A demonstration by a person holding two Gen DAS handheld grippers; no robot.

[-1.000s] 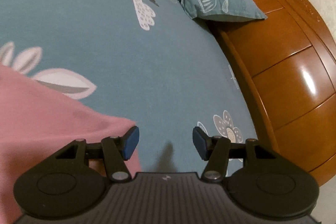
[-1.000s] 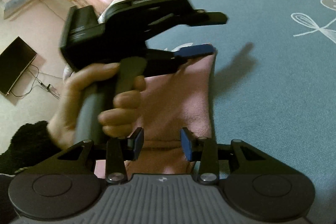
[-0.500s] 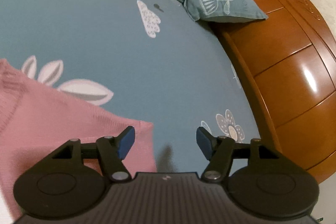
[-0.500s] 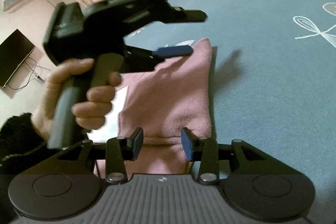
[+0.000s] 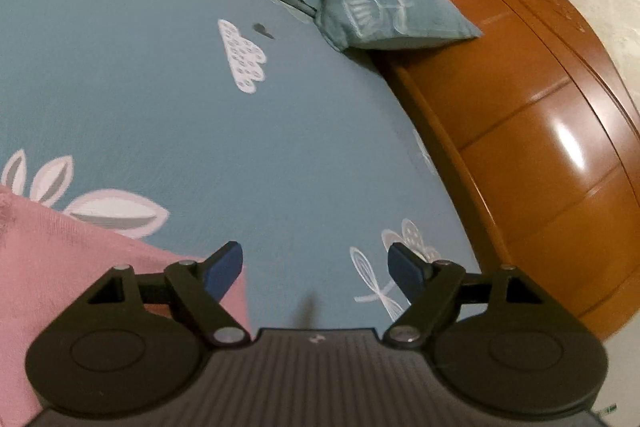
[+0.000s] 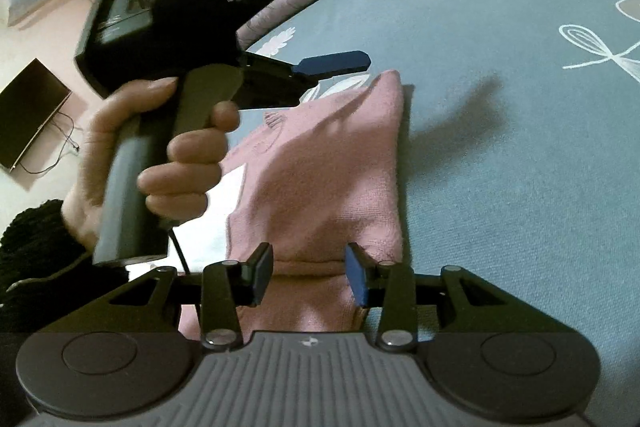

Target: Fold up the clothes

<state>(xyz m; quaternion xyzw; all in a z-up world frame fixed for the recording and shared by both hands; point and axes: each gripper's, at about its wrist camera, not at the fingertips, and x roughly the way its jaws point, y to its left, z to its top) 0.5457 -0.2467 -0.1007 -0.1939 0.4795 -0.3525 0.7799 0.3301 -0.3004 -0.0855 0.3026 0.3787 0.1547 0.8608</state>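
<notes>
Garment: pink sweater [image 6: 320, 179], folded, lying on the bedsheet [image 5: 160, 87].
Left gripper [image 5: 316, 265]: jaws just widened, released, empty.
Right gripper [image 6: 310, 273]: parted, straddling the sweater's near fold, not pinching.

The folded garment [image 6: 320, 167] lies flat on the bed [image 5: 200, 115] near its near edge, and the left claw [image 5: 316, 269] hangs above the bed just beside the garment's corner, with bare sheet between its jaws. The pillow [image 5: 380, 7] sits at the far corner of the bed against the headboard [image 5: 540, 147], which runs along the bed's right edge. The right claw [image 6: 308, 275] sits over the garment's near end, with the hand [image 6: 160, 163] holding the other claw to its left.
</notes>
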